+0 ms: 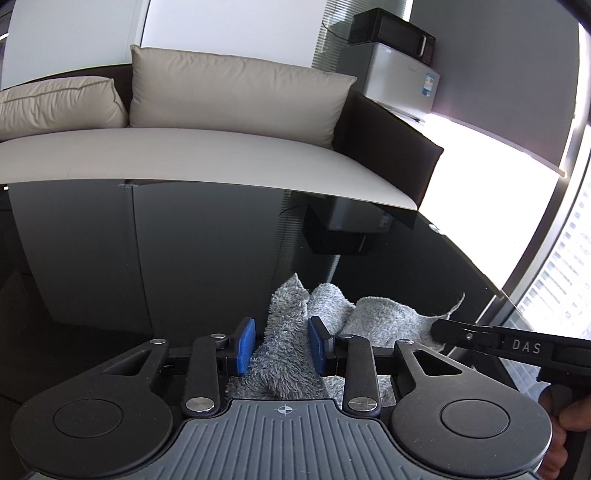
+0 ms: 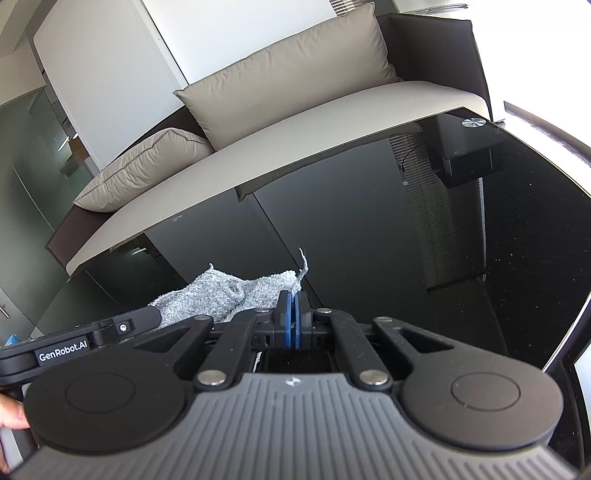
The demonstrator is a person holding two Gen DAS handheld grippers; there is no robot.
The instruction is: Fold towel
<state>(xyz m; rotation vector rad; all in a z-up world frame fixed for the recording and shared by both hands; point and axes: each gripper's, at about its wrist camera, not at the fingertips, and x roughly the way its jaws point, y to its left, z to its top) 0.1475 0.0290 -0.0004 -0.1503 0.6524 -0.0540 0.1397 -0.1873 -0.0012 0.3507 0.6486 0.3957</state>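
1. Grey terry towel (image 1: 317,332) crumpled in a loose heap on the near part of a black glass table (image 1: 184,258), one thin frayed corner (image 2: 303,260) sticking up at the heap's right end.
2. Left gripper (image 1: 282,345) lowered over the heap's left part, blue pads (image 1: 246,343) parted to a middling width, a raised ridge of pile standing between them; left pad clear of the cloth, right pad just beside or touching it, cannot tell which.
3. Right gripper (image 2: 294,319) pressed closed, blue pads face to face, a wisp of towel edge pinched between them at the heap's right side.
4. In the left wrist view, right gripper (image 1: 461,332) reaching in from the right, tip meeting the towel's right edge.
5. In the right wrist view, left gripper's black body (image 2: 74,343), marked GenRobot.AI, lying along the left, beside the heap.
6. Beyond the table: beige sofa (image 1: 207,155) with two cushions; black microwave (image 1: 393,31) stacked on a white appliance (image 1: 400,77).
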